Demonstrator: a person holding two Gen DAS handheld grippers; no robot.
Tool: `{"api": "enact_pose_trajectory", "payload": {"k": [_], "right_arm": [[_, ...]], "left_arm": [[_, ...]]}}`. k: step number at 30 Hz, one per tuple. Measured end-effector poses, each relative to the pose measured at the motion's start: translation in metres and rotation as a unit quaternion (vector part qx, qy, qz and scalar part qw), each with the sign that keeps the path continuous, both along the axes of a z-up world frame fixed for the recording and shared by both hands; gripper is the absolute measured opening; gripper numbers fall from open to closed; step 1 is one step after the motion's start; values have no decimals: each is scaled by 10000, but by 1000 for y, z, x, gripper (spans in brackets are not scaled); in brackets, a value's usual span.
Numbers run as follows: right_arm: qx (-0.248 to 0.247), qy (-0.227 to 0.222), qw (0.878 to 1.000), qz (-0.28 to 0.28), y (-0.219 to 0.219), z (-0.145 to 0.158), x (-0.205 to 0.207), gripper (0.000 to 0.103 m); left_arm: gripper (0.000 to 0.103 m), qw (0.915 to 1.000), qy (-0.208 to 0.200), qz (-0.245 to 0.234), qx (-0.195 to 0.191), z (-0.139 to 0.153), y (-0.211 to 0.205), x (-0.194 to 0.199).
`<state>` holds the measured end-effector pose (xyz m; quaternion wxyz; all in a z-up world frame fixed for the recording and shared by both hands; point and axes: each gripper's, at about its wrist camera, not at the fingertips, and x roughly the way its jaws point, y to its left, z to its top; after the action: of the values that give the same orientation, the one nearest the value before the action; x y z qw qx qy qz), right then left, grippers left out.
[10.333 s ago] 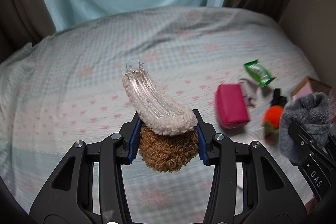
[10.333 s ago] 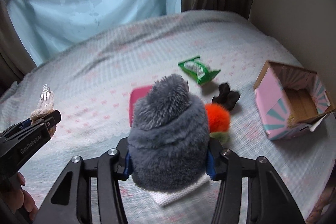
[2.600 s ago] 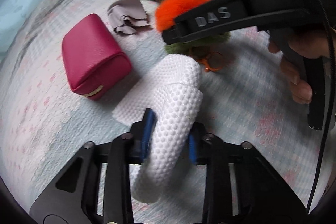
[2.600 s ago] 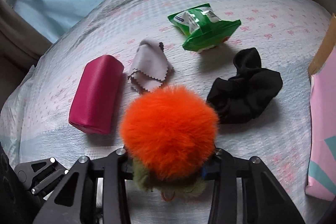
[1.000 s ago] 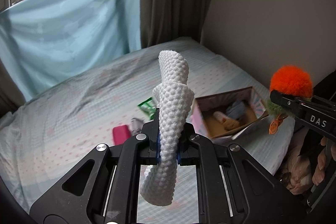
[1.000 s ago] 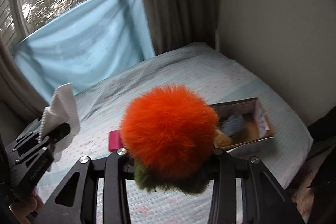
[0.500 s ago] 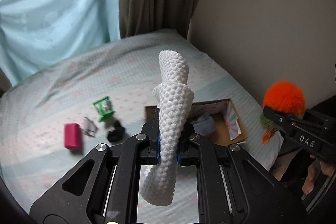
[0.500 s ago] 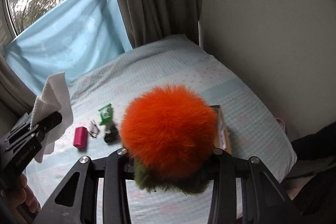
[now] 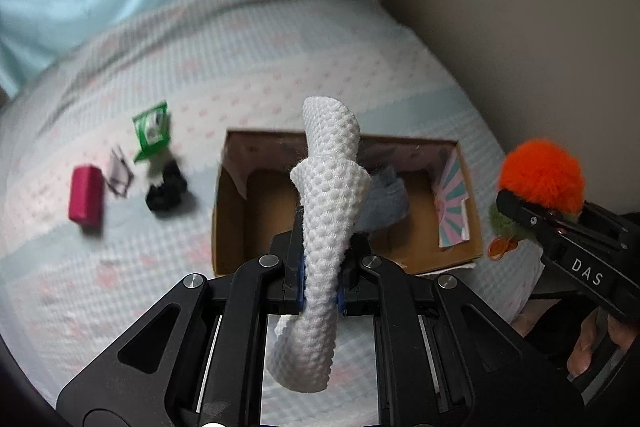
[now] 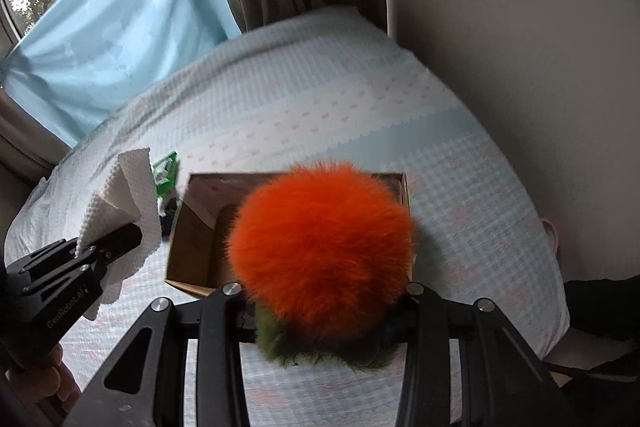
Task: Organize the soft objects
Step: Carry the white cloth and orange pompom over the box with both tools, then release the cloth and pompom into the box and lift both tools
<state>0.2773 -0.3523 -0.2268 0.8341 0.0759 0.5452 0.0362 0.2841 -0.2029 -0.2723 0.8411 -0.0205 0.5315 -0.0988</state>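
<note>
Orange pompom above open box

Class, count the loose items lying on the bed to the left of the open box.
4: a green packet, a grey cloth, a pink pouch and a black scrunchie. The held cloth may hide more.

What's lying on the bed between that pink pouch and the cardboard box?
In the left wrist view, between the pink pouch and the cardboard box lie a small grey cloth and a black scrunchie.
</note>
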Motion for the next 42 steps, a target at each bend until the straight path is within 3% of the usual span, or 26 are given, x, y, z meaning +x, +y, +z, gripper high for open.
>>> {"api": "enact_pose_trajectory", "payload": {"k": [13, 18, 20, 21, 22, 23, 24, 25, 26, 32, 42], "right_arm": [[107, 738, 9969, 262, -4, -75, 25, 37], [147, 987, 9943, 372, -1, -102, 29, 37], [113, 1015, 9937, 469, 0, -108, 29, 42], [132, 1034, 9932, 515, 1, -110, 30, 44], [139, 1040, 9931, 527, 1, -112, 30, 52], [155, 1042, 9929, 555, 0, -113, 30, 66], [206, 1041, 9924, 626, 0, -114, 29, 76], [241, 1033, 9921, 664, 0, -114, 28, 92], [304, 1023, 9917, 715, -1, -115, 26, 101], [443, 1108, 9900, 754, -1, -123, 22, 102], [392, 906, 9925, 725, -5, -123, 25, 102]], "left_arm": [[9, 9929, 1065, -229, 485, -91, -18, 58], [9, 9891, 1317, -280, 597, -110, -19, 72], [11, 9872, 1442, -357, 575, -115, -22, 76], [14, 9867, 1482, -384, 547, -116, -23, 77], [33, 9861, 1522, -390, 540, -116, -25, 79], [77, 9858, 1542, -372, 543, -116, -26, 80], [99, 9857, 1579, -343, 482, -116, -26, 82], [102, 9870, 1548, -309, 291, -114, -25, 82], [102, 9873, 1552, -277, 198, -113, -24, 83], [102, 9862, 1588, -254, 406, -113, -26, 84], [102, 9873, 1511, -242, 430, -111, -22, 74]]}}
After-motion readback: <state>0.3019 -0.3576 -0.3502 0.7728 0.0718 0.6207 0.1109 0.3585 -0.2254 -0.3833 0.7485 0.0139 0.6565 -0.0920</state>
